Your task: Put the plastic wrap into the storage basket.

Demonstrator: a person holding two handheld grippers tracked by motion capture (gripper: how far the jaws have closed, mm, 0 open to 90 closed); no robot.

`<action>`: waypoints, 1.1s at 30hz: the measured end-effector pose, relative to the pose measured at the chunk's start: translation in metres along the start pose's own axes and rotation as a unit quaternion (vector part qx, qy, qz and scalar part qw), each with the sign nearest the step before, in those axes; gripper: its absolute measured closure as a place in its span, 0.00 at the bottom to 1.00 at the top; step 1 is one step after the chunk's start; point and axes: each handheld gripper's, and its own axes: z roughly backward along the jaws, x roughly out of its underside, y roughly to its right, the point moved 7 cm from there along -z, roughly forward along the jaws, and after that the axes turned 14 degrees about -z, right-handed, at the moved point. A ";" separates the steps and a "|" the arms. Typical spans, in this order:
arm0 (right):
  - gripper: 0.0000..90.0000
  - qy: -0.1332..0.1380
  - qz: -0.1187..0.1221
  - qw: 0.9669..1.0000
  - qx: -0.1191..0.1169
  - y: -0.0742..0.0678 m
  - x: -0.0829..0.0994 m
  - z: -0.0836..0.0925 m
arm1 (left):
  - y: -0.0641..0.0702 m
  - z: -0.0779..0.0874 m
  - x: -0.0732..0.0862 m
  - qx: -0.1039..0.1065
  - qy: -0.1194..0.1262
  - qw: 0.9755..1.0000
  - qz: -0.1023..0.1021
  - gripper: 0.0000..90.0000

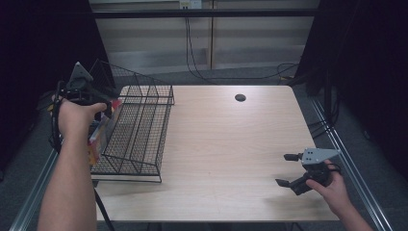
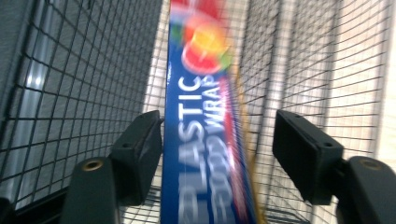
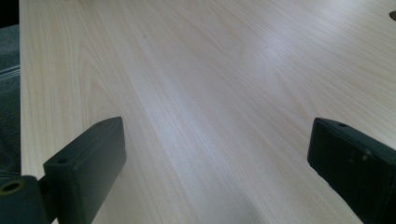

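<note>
Left arm stretches forward at the table's left edge, left gripper [image 1: 107, 103] tipped down, jaws parted. Right hand [image 1: 332, 185] sits low at the right, right gripper [image 1: 287, 169] pointing left, jaws spread wide, nothing between them.

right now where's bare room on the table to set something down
The table is bare from the wire basket across to the right gripper, up to the dark hole. It is crowded at the left edge: the left gripper and plastic wrap box are in the basket.
</note>
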 end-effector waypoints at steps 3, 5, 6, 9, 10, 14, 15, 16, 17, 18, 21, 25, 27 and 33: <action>0.05 -0.004 -0.001 1.000 -0.002 -0.001 0.001 -0.001 | 0.008 0.009 -0.005 0.005 0.018 1.000 -0.017 0.32; 0.05 -0.003 -0.001 1.000 -0.002 0.000 0.001 0.000 | 0.016 0.012 -0.009 0.010 0.028 0.999 -0.025 0.27; 0.05 -0.002 -0.001 1.000 -0.002 0.000 0.001 0.000 | 0.019 0.014 -0.011 0.016 0.030 0.999 -0.024 0.26; 0.05 -0.001 0.000 1.000 -0.002 0.000 0.001 0.002 | 0.031 0.017 -0.015 0.028 0.040 0.998 -0.037 0.24; 0.05 0.001 -0.002 1.000 -0.001 0.000 0.001 0.003 | 0.034 0.017 -0.016 0.030 0.044 0.998 -0.038 0.24; 0.05 0.001 -0.003 1.000 0.001 0.000 0.001 0.002 | 0.053 0.017 -0.020 0.049 0.053 0.996 -0.060 0.21; 0.05 0.000 -0.001 1.000 -0.003 0.000 0.001 0.002 | 0.057 0.016 -0.021 0.051 0.055 0.995 -0.064 0.21; 0.05 0.000 0.000 1.000 -0.001 0.000 0.001 0.002 | 0.060 0.016 -0.021 0.054 0.058 0.994 -0.069 0.20; 0.05 0.000 0.000 1.000 -0.001 0.000 0.001 0.001 | 0.063 0.017 -0.022 0.055 0.059 0.994 -0.073 0.20; 0.05 0.000 0.000 1.000 0.000 0.000 0.001 0.001 | 0.066 0.017 -0.023 0.060 0.065 0.993 -0.075 0.20; 0.05 -0.001 0.000 1.000 -0.003 -0.001 0.001 0.001 | 0.079 0.018 -0.025 0.076 0.075 0.991 -0.085 0.20; 0.05 0.001 -0.001 1.000 -0.003 -0.001 0.000 0.001 | 0.094 0.017 -0.025 0.089 0.078 0.987 -0.107 0.19; 0.05 0.001 0.000 1.000 -0.001 0.000 0.000 0.001 | 0.101 0.016 -0.026 0.097 0.087 0.985 -0.110 0.18; 0.05 -0.001 0.004 1.000 -0.006 -0.002 0.000 0.000 | 0.124 0.009 -0.023 0.114 0.091 0.980 -0.136 0.17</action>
